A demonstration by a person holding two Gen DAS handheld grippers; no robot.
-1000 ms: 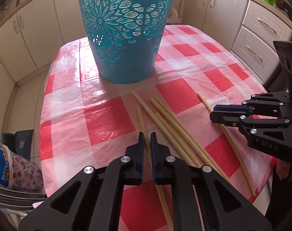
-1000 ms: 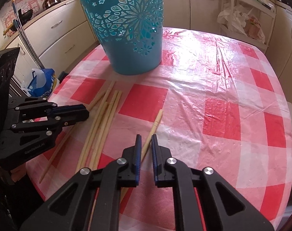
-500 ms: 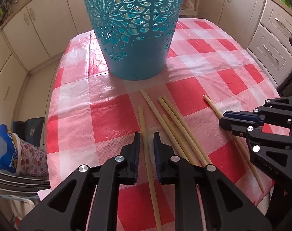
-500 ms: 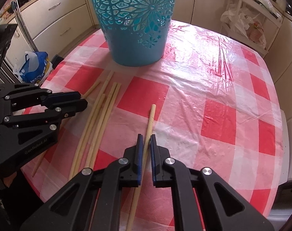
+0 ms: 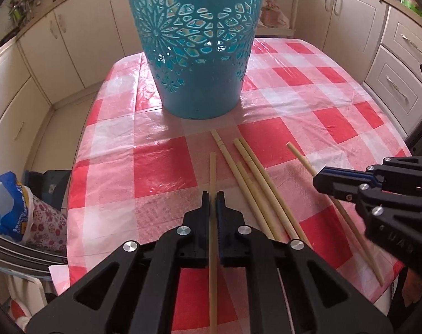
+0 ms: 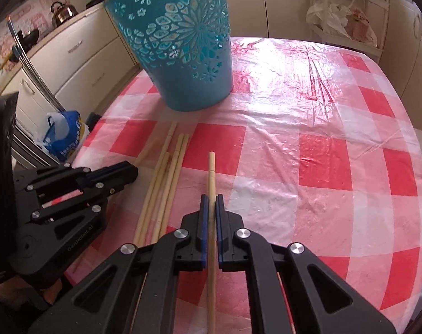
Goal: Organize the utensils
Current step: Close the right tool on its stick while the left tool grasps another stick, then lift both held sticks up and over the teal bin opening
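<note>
A tall teal cut-out basket (image 5: 197, 55) stands on the red-and-white checked tablecloth (image 5: 308, 105). Several pale wooden chopsticks (image 5: 255, 183) lie side by side in front of it. My left gripper (image 5: 212, 197) is closing its jaws on the leftmost chopstick (image 5: 212, 167), which runs straight between the pads. My right gripper (image 6: 211, 199) is closing on a separate chopstick (image 6: 211, 167) to the right of the bundle (image 6: 166, 183). Each gripper shows in the other's view: the right gripper (image 5: 319, 179) at the right edge, the left gripper (image 6: 130, 171) at the left edge.
Cream kitchen cabinets (image 5: 58, 41) surround the table. A blue-and-white bag (image 6: 63, 136) sits on the floor off the table's left edge. A shelf trolley with plastic bags (image 6: 341, 19) stands behind the table. The cloth to the right of the chopsticks is bare.
The left gripper opened a little, lined up over the leftmost chopstick and closed on it. The right gripper narrowed onto its chopstick. The basket looms larger in both views.
</note>
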